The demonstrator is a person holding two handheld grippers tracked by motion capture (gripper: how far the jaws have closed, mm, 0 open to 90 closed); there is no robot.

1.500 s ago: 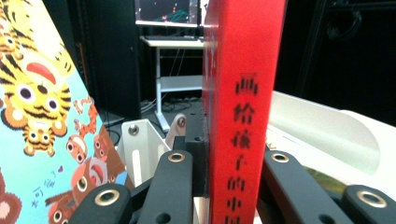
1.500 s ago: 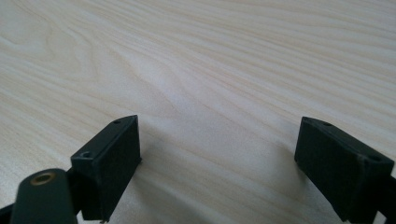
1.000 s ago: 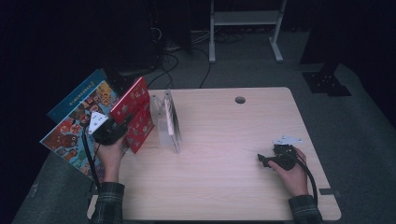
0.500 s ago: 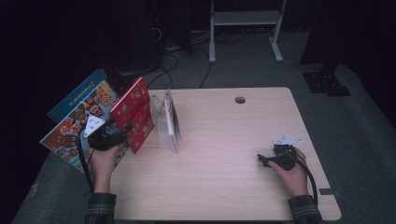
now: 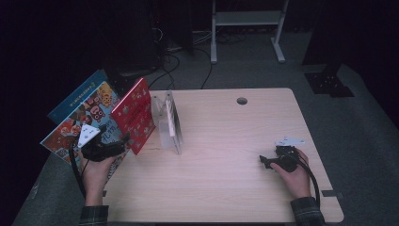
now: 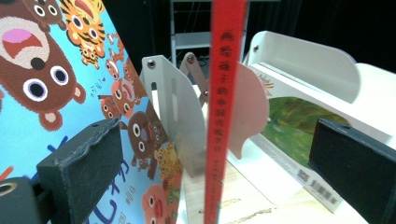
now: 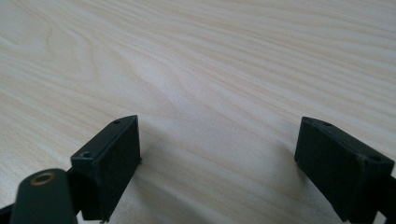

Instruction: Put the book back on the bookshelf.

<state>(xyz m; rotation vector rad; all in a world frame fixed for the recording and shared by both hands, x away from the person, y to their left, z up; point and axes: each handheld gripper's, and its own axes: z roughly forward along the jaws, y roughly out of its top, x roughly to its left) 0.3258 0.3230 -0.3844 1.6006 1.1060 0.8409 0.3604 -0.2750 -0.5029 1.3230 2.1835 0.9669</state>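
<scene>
**Red book released into the rack, left jaws now wide**

Red picture book [image 5: 134, 115] stands on edge at the table's left end, leaning among the white dividers of the book rack [image 5: 168, 123]. Compared with a second ago, the left gripper [image 5: 123, 140] has drawn back toward the person from the book's lower edge, and its jaws have just been opening. In the left gripper view the red spine [image 6: 223, 107] rises between the two black pads with clear air on both sides; nothing is gripped. Reading: the book has been let go and is holding its own lean, so the placing step looks done for this volume.

The blue animal picture book [image 5: 84, 117] leans just left of the red one, overhanging the table's left edge [image 5: 117, 174]. A third book with a green cover [image 6: 299, 126] lies in the next slot to the right, behind a divider.

Right gripper [image 5: 264, 160] rests low on the bare wooden tabletop [image 5: 226, 155] near the right end, jaws spread, holding nothing, well apart from the rack.

Room: the left hand [image 5: 96, 169] sits at the table's corner; little margin leftward before the blue book. Wide open tabletop lies between rack and right hand. Withdrawal straight back toward the person looks safest.
</scene>
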